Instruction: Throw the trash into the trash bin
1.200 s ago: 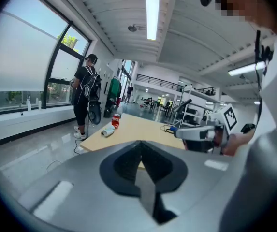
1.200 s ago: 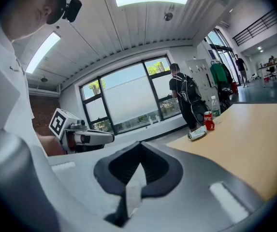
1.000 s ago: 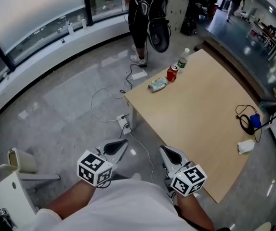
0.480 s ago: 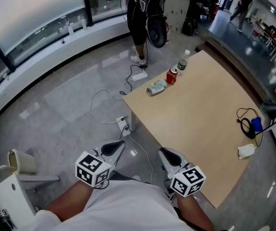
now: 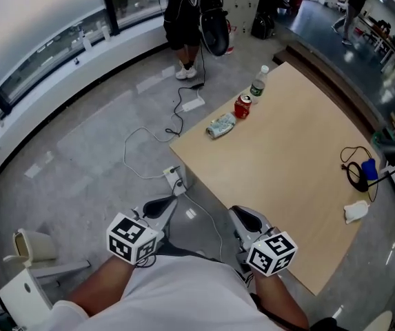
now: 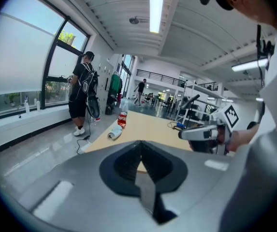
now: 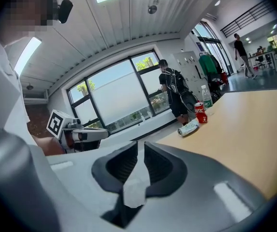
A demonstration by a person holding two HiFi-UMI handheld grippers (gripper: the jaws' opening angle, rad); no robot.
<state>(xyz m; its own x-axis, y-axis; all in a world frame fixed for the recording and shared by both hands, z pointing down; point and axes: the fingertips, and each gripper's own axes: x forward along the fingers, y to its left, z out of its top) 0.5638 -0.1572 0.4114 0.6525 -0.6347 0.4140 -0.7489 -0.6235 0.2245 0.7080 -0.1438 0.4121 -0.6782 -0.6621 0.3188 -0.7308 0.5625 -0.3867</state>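
- Head view: the task is only starting, as I judge it. Nothing is being carried and all the trash is lying on the table (image 5: 287,164).
  - Near the table's far corner three pieces are sitting in a row: one crushed bottle (image 5: 221,125), one red can (image 5: 242,106) and one upright plastic bottle (image 5: 258,85).
  - One crumpled white tissue (image 5: 354,211) is lying at the right edge, with one black cable (image 5: 353,176) just beyond it.
  - The left gripper (image 5: 171,204) is hanging over the floor off the near corner. The right gripper (image 5: 242,216) is hanging at the near edge, and both are well apart from the trash.
  - One white box (image 5: 19,289) is standing on the floor at the lower left. It may be the bin, but I cannot tell.
  - One person (image 5: 183,12) is standing past the far corner.
- Left gripper view: the left gripper (image 6: 139,146) is showing its jaws pressed together with nothing between them. The red can (image 6: 123,119) and crushed bottle (image 6: 114,133) are lying far ahead.
- Right gripper view: the right gripper (image 7: 140,149) has just been opening its jaws. They are standing a narrow slit apart, with nothing between them. The three pieces by the far corner are lying well ahead.
- Left to do: reaching, gripping, carrying and dropping every piece.
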